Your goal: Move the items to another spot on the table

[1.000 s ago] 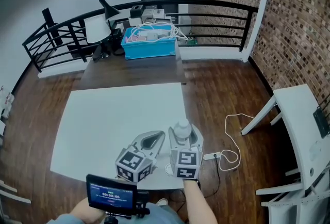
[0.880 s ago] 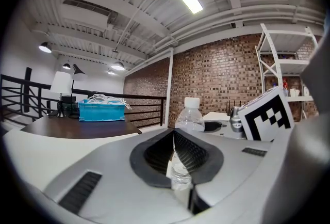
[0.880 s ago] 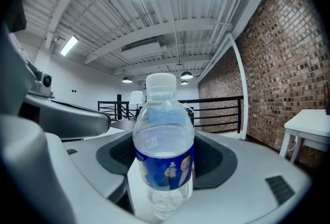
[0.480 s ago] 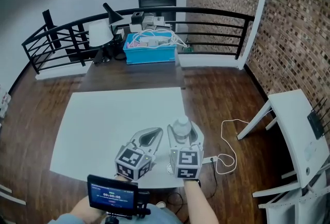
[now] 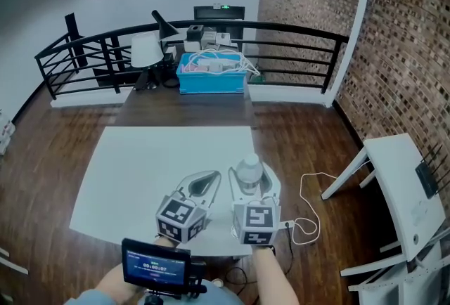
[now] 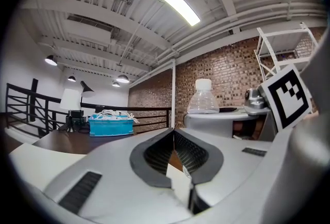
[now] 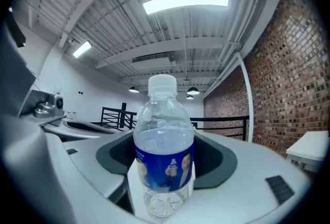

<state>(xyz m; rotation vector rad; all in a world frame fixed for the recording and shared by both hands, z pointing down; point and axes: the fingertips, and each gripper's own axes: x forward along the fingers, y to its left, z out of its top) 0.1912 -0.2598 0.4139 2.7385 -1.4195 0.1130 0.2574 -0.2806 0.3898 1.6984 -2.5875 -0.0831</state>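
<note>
white table [image 5: 140, 163], right gripper [image 5: 249, 183] pinching upright water bottle [image 7: 164, 150], left gripper [image 6: 174, 135] pressed together

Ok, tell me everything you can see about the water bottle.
The water bottle is clear plastic with a white screw cap and a blue label showing a printed figure. It stands upright between the jaws of the right tool, whose dark ribbed pads appear to press its sides, above the near right part of the white table. How full it is cannot be told.
</note>
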